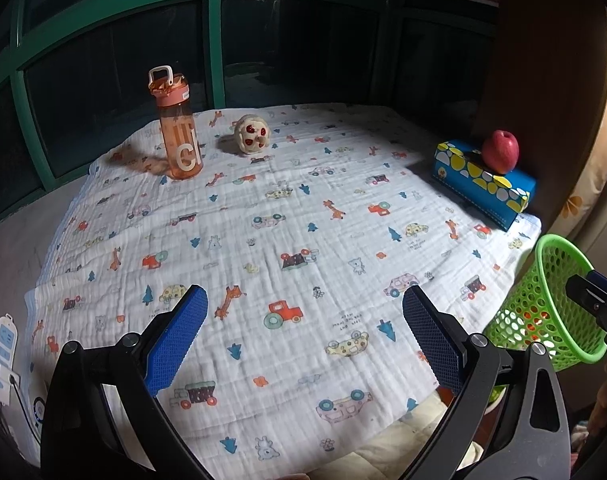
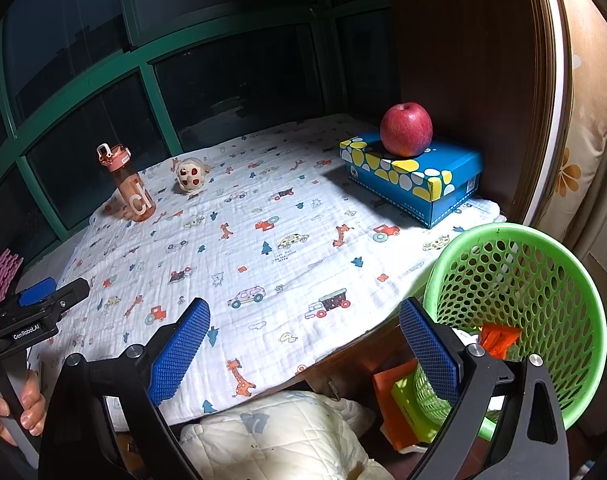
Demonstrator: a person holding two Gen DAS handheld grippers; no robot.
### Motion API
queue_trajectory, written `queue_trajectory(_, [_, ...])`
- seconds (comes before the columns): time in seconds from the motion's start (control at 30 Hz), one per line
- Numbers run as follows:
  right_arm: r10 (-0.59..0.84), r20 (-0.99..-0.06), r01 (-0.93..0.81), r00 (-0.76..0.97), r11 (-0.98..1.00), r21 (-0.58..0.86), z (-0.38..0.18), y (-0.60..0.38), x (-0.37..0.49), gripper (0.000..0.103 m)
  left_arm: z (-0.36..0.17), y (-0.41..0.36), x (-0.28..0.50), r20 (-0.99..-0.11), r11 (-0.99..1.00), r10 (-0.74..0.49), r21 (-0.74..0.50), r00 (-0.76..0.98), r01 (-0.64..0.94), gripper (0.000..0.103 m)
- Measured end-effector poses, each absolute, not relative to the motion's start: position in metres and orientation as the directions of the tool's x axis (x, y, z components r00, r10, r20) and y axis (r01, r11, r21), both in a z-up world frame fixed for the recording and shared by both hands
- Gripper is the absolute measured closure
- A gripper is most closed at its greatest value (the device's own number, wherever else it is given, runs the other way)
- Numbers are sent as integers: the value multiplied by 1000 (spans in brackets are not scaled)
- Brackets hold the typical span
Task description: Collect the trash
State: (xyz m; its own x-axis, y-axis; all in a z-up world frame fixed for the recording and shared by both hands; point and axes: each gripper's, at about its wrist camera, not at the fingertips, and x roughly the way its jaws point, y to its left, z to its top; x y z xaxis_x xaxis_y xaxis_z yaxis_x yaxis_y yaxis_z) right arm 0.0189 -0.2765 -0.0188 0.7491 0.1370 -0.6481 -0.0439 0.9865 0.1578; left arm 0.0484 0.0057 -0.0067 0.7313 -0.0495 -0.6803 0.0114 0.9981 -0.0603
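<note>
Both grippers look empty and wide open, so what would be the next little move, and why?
Probably pause and check the cloth once more. Both the left gripper and right gripper hold nothing, orange wrappers already lie in the green basket, and only a bottle, toy, apple and box remain.

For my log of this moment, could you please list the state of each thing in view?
left gripper: open, empty
right gripper: open, empty
green basket: upright at the table's edge, orange wrapper inside
water bottle: upright, lid closed
apple: whole, resting on the blue box
blue box: closed, lying flat
patterned cloth: spread flat
</note>
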Motion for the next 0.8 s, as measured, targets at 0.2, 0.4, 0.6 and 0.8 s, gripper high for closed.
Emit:
queue_trajectory(0.2, [140,-648,-43,748,986,164,-19,-277,19,10,-7,6,48,-681,998,-47,-62,730,7,6])
queue_trajectory(0.4, [141,-651,-43,746,985,164,-19,-277,19,10,-8,7,48,-684,998,-44,-61,728,3,7])
queue_trajectory(0.6, [140,-651,-42,746,986,164,-19,-276,19,10,-9,7,48,-684,998,-45,-62,728,3,6])
queue_trajectory(0.8, [142,-650,-43,746,985,166,-19,-276,19,10,-8,7,48,-684,998,-44,-62,728,1,7])
